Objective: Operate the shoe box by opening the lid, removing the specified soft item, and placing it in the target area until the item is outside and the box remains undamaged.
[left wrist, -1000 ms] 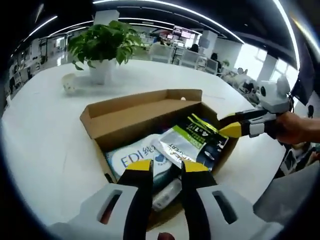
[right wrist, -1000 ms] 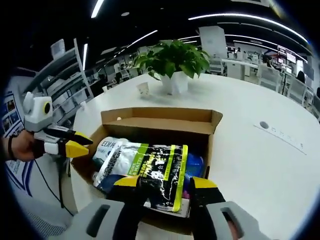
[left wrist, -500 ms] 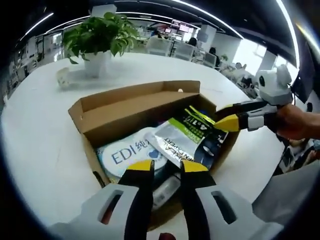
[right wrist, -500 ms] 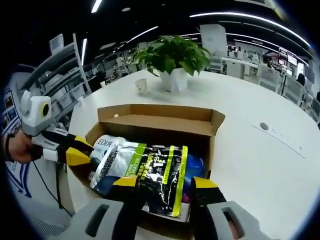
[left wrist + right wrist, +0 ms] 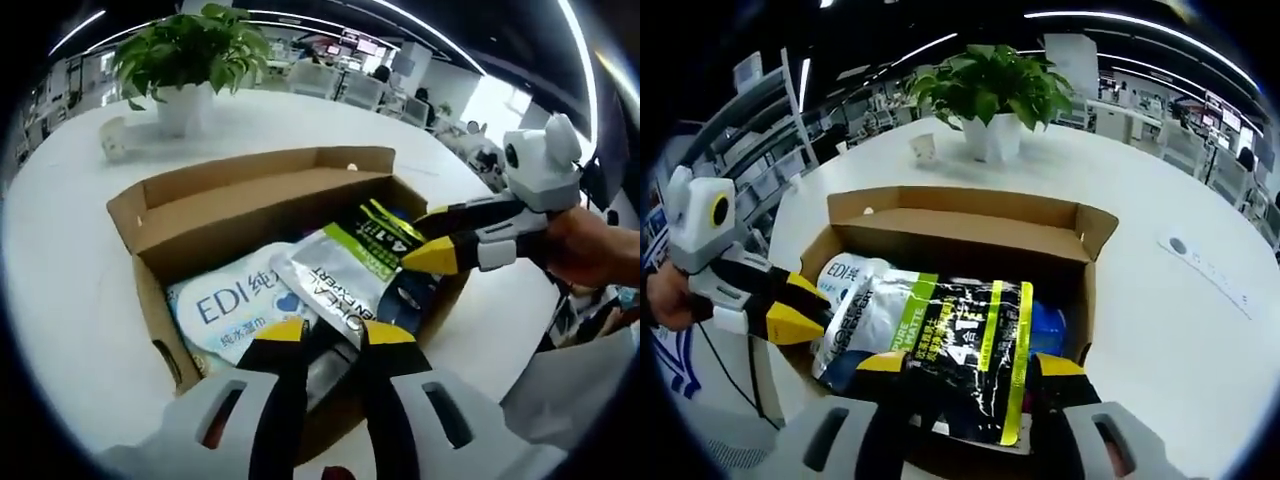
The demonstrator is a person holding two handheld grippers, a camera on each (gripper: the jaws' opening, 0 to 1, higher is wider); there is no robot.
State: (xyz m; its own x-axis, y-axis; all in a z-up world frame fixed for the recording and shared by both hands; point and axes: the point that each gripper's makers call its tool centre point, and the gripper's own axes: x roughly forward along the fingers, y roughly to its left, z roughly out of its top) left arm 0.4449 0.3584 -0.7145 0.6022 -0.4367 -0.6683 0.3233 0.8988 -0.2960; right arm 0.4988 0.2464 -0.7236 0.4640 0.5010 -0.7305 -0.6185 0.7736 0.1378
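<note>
White table [image 5: 60,260] surrounds open shoe box [image 5: 240,200]; both tongs at its rim.

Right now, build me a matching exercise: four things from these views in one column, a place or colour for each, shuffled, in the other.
Things:
1. potted plant
2. shoe box
3. black-and-green pouch
4. white EDI pack

Descriptions:
A. brown cardboard, open on the table
B. lying on top inside the box
C. standing on the white table beyond the box
D. in the box, partly under the pouch

Pairs: 1-C, 2-A, 3-B, 4-D
</note>
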